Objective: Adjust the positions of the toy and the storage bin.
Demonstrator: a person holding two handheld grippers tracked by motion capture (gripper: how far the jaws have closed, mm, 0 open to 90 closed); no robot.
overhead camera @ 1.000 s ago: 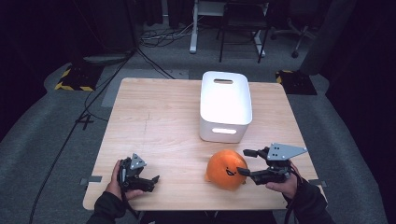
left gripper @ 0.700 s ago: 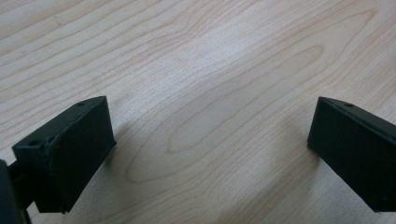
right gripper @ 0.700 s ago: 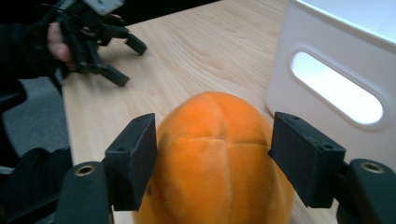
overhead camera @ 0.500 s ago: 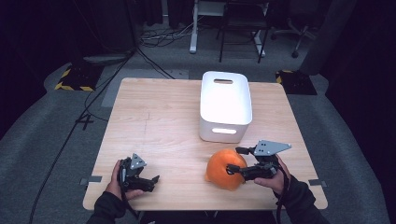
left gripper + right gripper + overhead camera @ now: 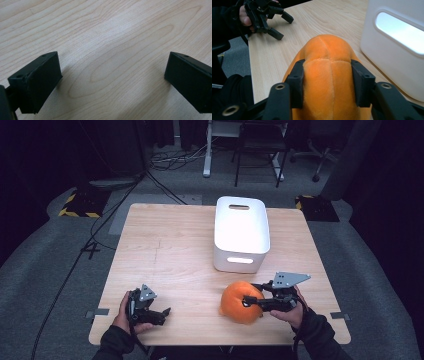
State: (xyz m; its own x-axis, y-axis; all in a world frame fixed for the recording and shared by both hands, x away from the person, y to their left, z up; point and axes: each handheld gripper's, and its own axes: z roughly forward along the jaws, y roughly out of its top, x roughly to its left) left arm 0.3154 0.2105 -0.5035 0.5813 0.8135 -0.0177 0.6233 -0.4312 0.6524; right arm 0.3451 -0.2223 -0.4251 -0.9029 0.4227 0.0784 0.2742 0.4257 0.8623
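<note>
An orange plush ball [image 5: 235, 304] lies on the wooden table [image 5: 170, 245] near the front edge, just in front of the white bin [image 5: 225, 256]. My right gripper [image 5: 253, 294] reaches it from the right. Its jaws have just been closing, and in the right gripper view the pads [image 5: 296, 82] press into both sides of the plush [image 5: 327, 50]. The right gripper [image 5: 328, 80] is shut on it. At the front left my left gripper [image 5: 163, 315] rests low over the table, open, with bare wood [image 5: 112, 30] between its jaws [image 5: 112, 75].
The white bin [image 5: 392, 50] stands upside down, or closed on top, right behind the plush, with a handle slot facing me. The left hand and its gripper [image 5: 275, 23] show far off in the right gripper view. Dark floor, cables and chairs lie beyond the table.
My right gripper moved left and slightly down onto the orange plush, and its jaws closed on it. The left gripper stayed put.
</note>
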